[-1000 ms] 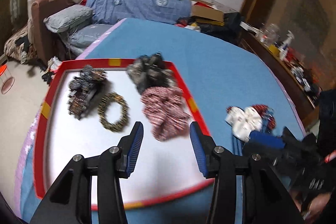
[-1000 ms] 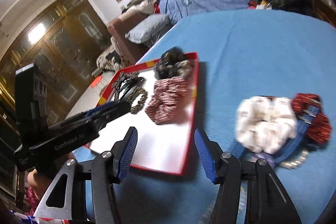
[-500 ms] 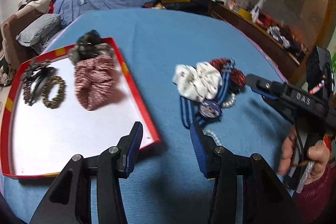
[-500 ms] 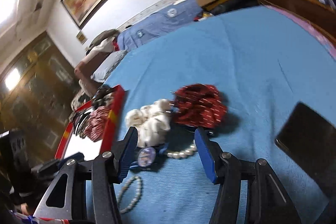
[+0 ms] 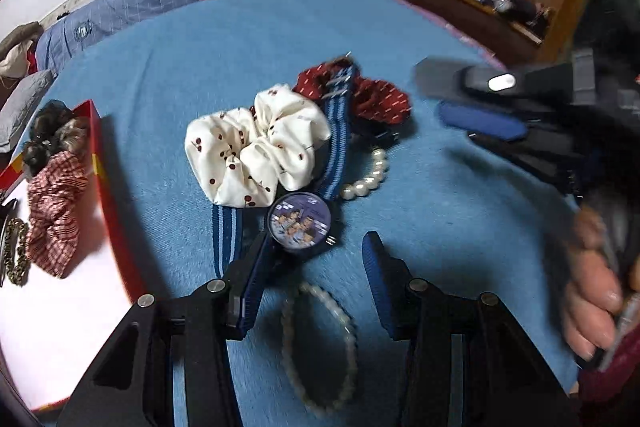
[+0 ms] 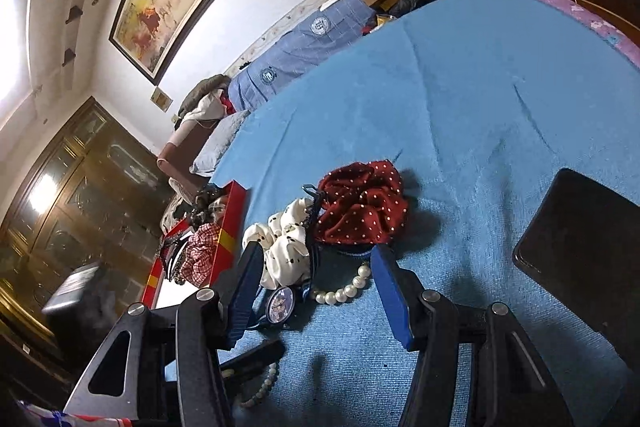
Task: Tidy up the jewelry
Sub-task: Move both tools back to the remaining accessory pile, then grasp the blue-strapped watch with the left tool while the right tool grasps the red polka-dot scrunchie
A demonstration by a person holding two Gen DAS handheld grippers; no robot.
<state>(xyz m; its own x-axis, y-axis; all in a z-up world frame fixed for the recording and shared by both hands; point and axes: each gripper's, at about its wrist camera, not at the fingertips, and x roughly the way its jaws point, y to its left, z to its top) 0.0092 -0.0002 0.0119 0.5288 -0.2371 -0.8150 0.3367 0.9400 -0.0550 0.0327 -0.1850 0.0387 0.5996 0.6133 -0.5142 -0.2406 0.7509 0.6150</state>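
Jewelry lies heaped on the blue bed (image 5: 168,75): a watch (image 5: 299,221) touching a white scrunchie (image 5: 256,151), with a pearl bracelet (image 5: 366,179) and red scrunchie (image 6: 360,203) beside them. I see my left gripper (image 5: 316,291) and right gripper (image 6: 316,291) over it, fingers apart, empty. Another bracelet (image 5: 320,343) lies below; the red tray (image 5: 116,219) sits left.

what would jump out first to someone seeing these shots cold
The tangled pile mid-bedspread: a white scrunchie beside a dark red scrunchie, with a blue-strapped watch and pearl bracelet in front. Both grippers, left and right, hover open over it; the red tray sits left.
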